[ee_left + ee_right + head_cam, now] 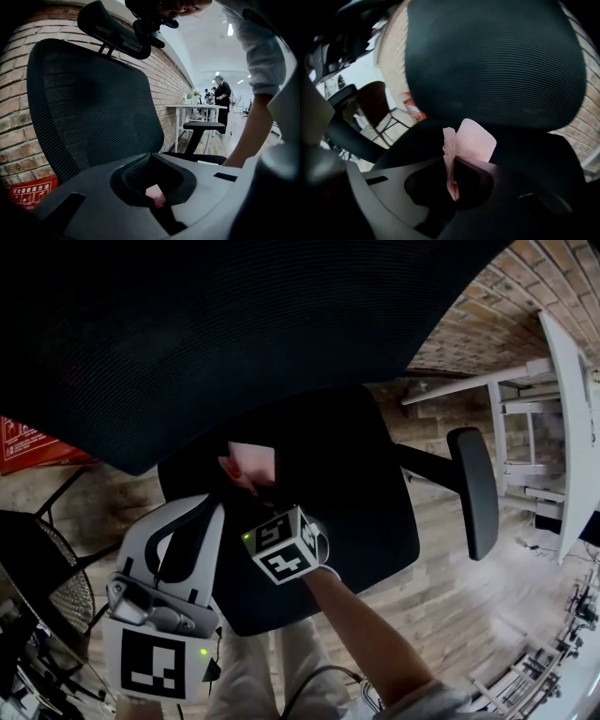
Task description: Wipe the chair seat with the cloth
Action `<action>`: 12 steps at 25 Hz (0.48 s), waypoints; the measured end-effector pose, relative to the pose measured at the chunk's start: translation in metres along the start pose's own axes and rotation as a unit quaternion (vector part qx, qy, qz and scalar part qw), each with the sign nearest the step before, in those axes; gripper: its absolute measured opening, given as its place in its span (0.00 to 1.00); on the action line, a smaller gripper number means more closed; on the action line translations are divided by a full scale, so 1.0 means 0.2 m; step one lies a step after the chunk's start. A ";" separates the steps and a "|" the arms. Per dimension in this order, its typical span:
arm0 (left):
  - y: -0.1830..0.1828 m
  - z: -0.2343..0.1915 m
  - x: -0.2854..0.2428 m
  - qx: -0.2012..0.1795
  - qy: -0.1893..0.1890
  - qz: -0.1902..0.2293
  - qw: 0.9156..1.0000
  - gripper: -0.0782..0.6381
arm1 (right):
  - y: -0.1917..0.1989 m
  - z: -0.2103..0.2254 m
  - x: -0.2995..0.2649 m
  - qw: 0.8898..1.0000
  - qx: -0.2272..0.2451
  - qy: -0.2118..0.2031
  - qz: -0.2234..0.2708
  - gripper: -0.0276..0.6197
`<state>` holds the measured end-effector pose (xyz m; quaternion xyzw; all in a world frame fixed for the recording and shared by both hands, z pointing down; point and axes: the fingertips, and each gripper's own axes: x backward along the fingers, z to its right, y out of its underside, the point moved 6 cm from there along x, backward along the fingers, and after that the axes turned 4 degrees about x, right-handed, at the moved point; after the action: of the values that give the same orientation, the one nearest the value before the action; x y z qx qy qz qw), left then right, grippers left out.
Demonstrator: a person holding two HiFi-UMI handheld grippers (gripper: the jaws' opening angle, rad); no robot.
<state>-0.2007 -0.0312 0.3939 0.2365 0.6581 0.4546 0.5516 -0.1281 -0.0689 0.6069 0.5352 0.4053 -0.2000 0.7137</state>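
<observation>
Cloth (pixel 253 457), pink and folded, shows in the head view over the rear part of the black chair seat (pixel 347 493), just under the lower edge of the mesh backrest (pixel 234 324). My right gripper (pixel 258 488) reaches to it from below, and my forearm (pixel 375 634) runs down from the marker cube (pixel 281 545). My left gripper (pixel 208 506) is just beside it, to the left, over the left edge of the seat, with its tips near the cloth. One armrest (pixel 473 488) stands out at the right, and a white bench (pixel 572 409) is further right on the wooden floor (pixel 450 596).

In the left gripper view my fingers are pressed together with nothing between them. Through the opening behind the tips I see a small piece of the cloth (pixel 153 192). Ahead rises the backrest with its headrest (pixel 112 33), and beside it a brick wall (pixel 164 75).

In the right gripper view my fingers pinch the cloth (pixel 474 138) at its lower fold. The free part stands upward from the tips, in front of the seat and the backrest. I cannot tell if the cloth touches the seat.
</observation>
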 end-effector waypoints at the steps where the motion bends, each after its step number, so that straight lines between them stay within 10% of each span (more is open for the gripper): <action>1: 0.00 -0.01 0.01 0.001 -0.001 0.000 1.000 0.13 | -0.01 -0.05 -0.01 1.000 0.008 -0.012 0.002 0.13; 12: 0.02 0.01 -0.04 -0.001 0.007 -0.006 1.000 0.13 | 0.01 -0.26 -0.03 0.997 0.037 -0.060 0.008 0.13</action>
<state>-0.1973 -0.0340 0.4016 0.2289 0.6625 0.4537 0.5503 -0.1497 -0.0212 0.6081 0.5516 0.3494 -0.2410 0.7180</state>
